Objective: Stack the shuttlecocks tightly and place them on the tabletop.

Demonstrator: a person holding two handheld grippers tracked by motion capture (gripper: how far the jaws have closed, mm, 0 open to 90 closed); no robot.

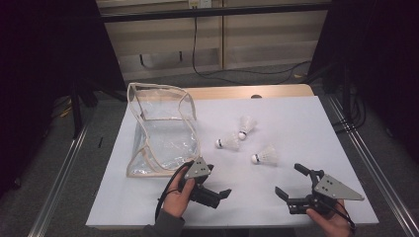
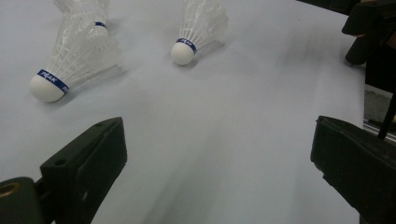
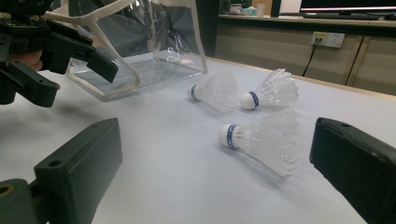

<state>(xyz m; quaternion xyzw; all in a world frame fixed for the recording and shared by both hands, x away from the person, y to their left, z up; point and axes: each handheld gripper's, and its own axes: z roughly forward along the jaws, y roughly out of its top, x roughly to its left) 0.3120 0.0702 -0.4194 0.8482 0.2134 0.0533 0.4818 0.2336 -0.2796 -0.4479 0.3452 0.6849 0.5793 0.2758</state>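
Shuttlecocks, three white feathered ones with blue-banded cork tips, lie on my white worktop (image 1: 296, 118), just right of a clear bag (image 1: 160, 131) that gapes toward me. My right gripper (image 1: 296, 185) view shows the nearest shuttlecock (image 3: 261, 137) ahead. Left gripper (image 1: 215, 185) and right both hold jaws spread, empty.

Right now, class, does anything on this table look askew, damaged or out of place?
Nothing looks damaged. The clear bag sags crumpled rather than standing square, and three shuttlecocks lie scattered on their sides. Both grippers, left and right, are open and empty.
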